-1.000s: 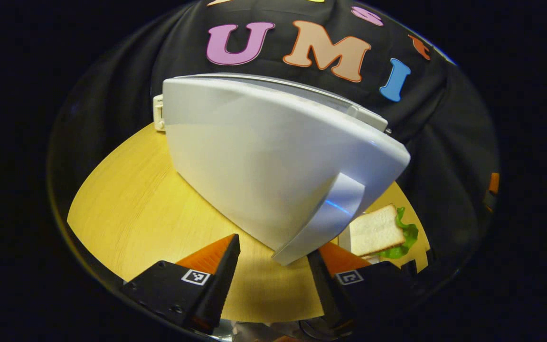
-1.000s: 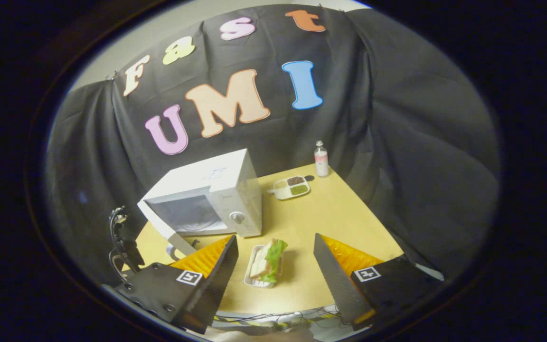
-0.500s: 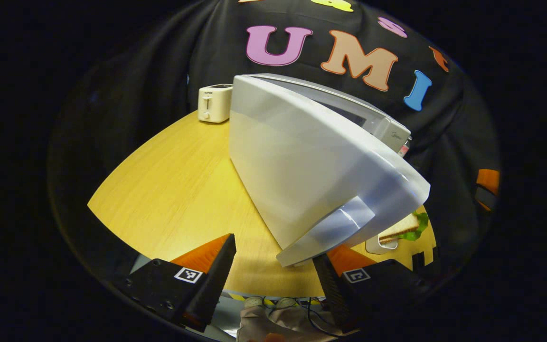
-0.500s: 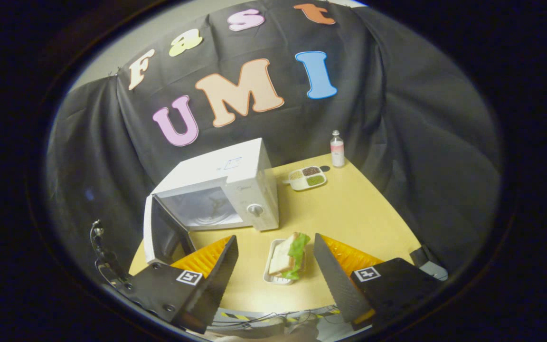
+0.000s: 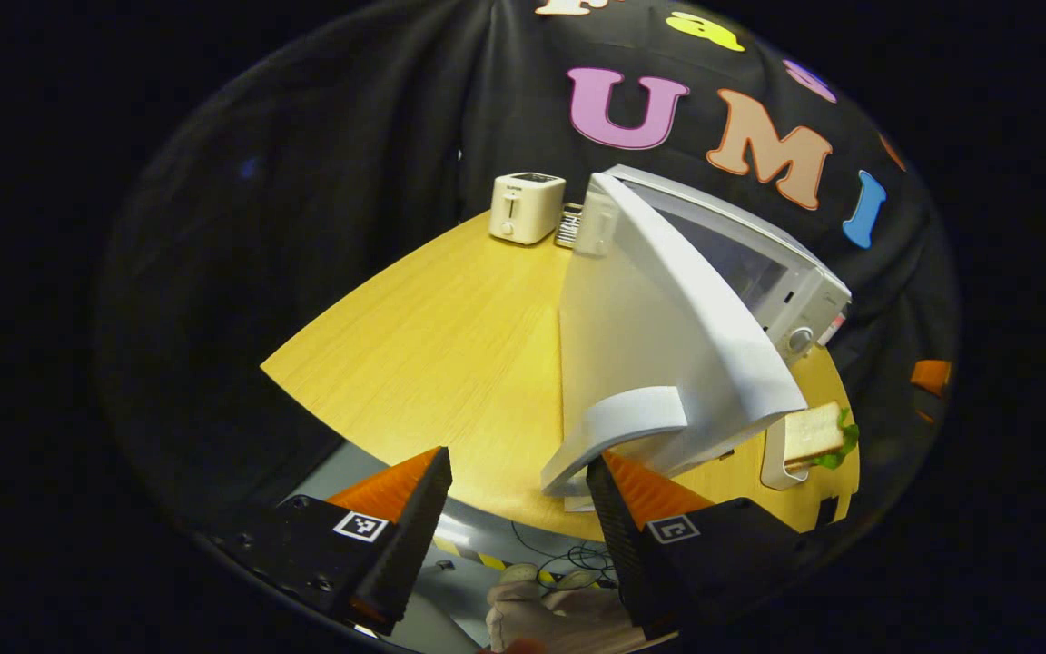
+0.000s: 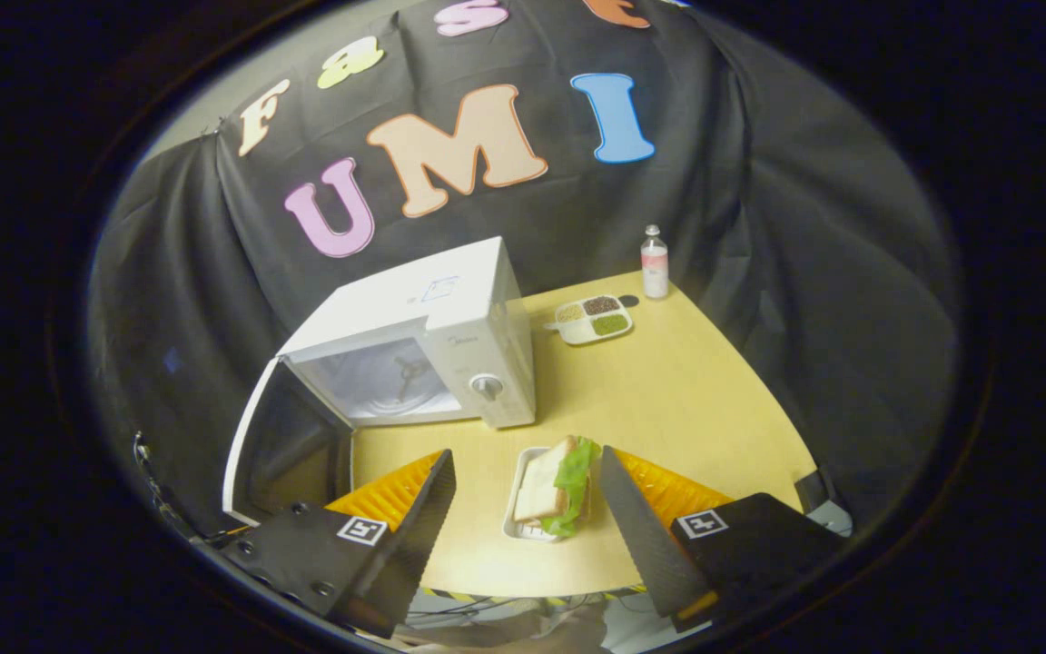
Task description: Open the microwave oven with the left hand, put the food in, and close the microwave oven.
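**Microwave door open, sandwich on bench**

The microwave (image 6: 432,336) is seen at the bench's (image 6: 668,409) back-left part, its door (image 6: 278,445) swung wide open toward the left edge. In the left gripper view the door (image 5: 659,354) is viewed edge-on, with its handle (image 5: 614,436) just beside the right finger of the left gripper (image 5: 518,495). The fingers are spread wide and nothing is held; contact with the handle cannot be told. The right gripper (image 6: 527,495) is held above the bench's front edge, fingers wide apart, nothing gripped. The sandwich (image 6: 555,477) is seen in a white tray (image 6: 518,522) near the front edge, in front of the microwave, between the right fingers in that view. A toaster (image 5: 526,207) is placed at the back-left corner. A compartment dish (image 6: 591,318) and a bottle (image 6: 655,263) are seen at the back-right corner.
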{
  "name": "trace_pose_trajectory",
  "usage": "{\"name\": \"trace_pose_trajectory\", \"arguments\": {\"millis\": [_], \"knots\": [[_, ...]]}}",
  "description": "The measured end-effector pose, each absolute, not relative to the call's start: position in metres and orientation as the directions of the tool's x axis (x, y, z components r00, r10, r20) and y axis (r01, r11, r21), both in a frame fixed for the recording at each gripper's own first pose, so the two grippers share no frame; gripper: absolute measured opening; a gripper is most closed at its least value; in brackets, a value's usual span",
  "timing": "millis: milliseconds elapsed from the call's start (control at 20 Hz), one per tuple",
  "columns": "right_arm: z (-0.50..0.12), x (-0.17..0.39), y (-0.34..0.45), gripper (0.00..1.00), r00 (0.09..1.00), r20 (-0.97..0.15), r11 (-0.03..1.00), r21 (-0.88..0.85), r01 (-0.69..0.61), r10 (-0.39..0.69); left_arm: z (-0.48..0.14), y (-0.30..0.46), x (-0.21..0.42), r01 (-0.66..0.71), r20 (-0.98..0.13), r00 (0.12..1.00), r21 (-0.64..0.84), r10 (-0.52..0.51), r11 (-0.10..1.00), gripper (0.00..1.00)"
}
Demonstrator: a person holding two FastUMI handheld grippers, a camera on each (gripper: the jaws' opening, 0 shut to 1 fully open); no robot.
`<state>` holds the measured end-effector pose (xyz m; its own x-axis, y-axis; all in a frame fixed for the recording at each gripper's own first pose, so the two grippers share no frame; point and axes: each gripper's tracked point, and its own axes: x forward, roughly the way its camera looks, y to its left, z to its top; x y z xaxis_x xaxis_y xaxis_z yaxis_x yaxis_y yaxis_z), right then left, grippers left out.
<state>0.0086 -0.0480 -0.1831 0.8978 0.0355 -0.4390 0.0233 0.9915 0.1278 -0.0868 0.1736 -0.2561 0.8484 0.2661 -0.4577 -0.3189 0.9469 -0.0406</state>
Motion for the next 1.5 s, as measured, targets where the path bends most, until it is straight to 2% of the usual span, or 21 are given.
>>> {"name": "trace_pose_trajectory", "arguments": {"millis": [100, 150, 200, 250, 350, 400, 450, 500, 850, 1100, 1150, 1200, 1250, 1350, 1400, 1450, 1500], "knots": [[-0.2, 0.01, -0.048, 0.99, 0.867, -0.495, 0.99, 0.138, 0.019, 0.052, -0.252, 0.189, -0.097, -0.367, -0.452, 0.84, -0.065, 0.3, 0.928, 0.88], [-0.208, 0.011, -0.051, 0.92, 0.851, -0.522, 0.99, 0.137, 0.025, 0.051, -0.249, 0.198, -0.101, -0.394, -0.442, 0.836, -0.068, 0.326, 0.917, 0.93], [-0.216, 0.011, -0.054, 0.92, 0.835, -0.548, 0.99, 0.136, 0.031, 0.049, -0.243, 0.208, -0.103, -0.424, -0.427, 0.83, -0.064, 0.359, 0.903, 0.88], [-0.224, 0.011, -0.057, 0.99, 0.82, -0.571, 0.99, 0.137, 0.037, 0.048, -0.236, 0.218, -0.108, -0.454, -0.408, 0.824, -0.058, 0.394, 0.889, 0.88], [-0.239, 0.014, -0.062, 0.99, 0.789, -0.612, 0.988, 0.144, 0.048, 0.051, -0.216, 0.235, -0.119, -0.511, -0.36, 0.812, -0.06, 0.459, 0.857, 0.88], [-0.247, 0.017, -0.065, 0.92, 0.77, -0.636, 0.987, 0.15, 0.055, 0.054, -0.204, 0.243, -0.124, -0.543, -0.333, 0.803, -0.066, 0.494, 0.837, 0.88], [-0.256, 0.018, -0.067, 0.92, 0.748, -0.661, 0.985, 0.162, 0.059, 0.064, -0.192, 0.252, -0.13, -0.574, -0.305, 0.792, -0.077, 0.529, 0.815, 0.88], [-0.265, 0.02, -0.067, 0.99, 0.726, -0.684, 0.982, 0.179, 0.061, 0.079, -0.178, 0.258, -0.136, -0.599, -0.273, 0.783, -0.09, 0.559, 0.795, 0.88], [-0.311, 0.041, -0.073, 0.99, 0.607, -0.783, 0.968, 0.233, 0.088, 0.134, -0.122, 0.251, -0.155, -0.69, -0.109, 0.723, -0.141, 0.682, 0.71, 0.87], [-0.325, 0.06, -0.065, 0.99, 0.554, -0.812, 0.957, 0.276, 0.087, 0.184, -0.089, 0.229, -0.168, -0.701, -0.031, 0.71, -0.128, 0.704, 0.701, 0.95], [-0.327, 0.061, -0.065, 0.98, 0.546, -0.816, 0.956, 0.281, 0.089, 0.189, -0.084, 0.225, -0.168, -0.704, -0.026, 0.706, -0.136, 0.708, 0.697, 0.92], [-0.328, 0.064, -0.065, 0.98, 0.542, -0.818, 0.954, 0.286, 0.09, 0.193, -0.079, 0.222, -0.168, -0.702, -0.018, 0.707, -0.143, 0.707, 0.698, 0.96], [-0.33, 0.065, -0.065, 0.88, 0.534, -0.822, 0.953, 0.289, 0.095, 0.196, -0.074, 0.219, -0.168, -0.699, -0.009, 0.708, -0.145, 0.706, 0.7, 0.96], [-0.334, 0.067, -0.067, 0.84, 0.522, -0.828, 0.947, 0.302, 0.109, 0.204, -0.067, 0.214, -0.17, -0.698, 0.007, 0.71, -0.132, 0.705, 0.704, 0.96], [-0.336, 0.068, -0.066, 0.75, 0.516, -0.829, 0.943, 0.314, 0.113, 0.215, -0.066, 0.21, -0.169, -0.7, 0.012, 0.708, -0.121, 0.706, 0.704, 0.96], [-0.338, 0.067, -0.065, 0.75, 0.51, -0.831, 0.938, 0.326, 0.121, 0.223, -0.065, 0.208, -0.168, -0.7, 0.015, 0.708, -0.114, 0.706, 0.705, 0.96], [-0.34, 0.068, -0.064, 0.85, 0.505, -0.832, 0.932, 0.339, 0.13, 0.232, -0.065, 0.204, -0.166, -0.698, 0.016, 0.71, -0.112, 0.704, 0.707, 0.96]]}}
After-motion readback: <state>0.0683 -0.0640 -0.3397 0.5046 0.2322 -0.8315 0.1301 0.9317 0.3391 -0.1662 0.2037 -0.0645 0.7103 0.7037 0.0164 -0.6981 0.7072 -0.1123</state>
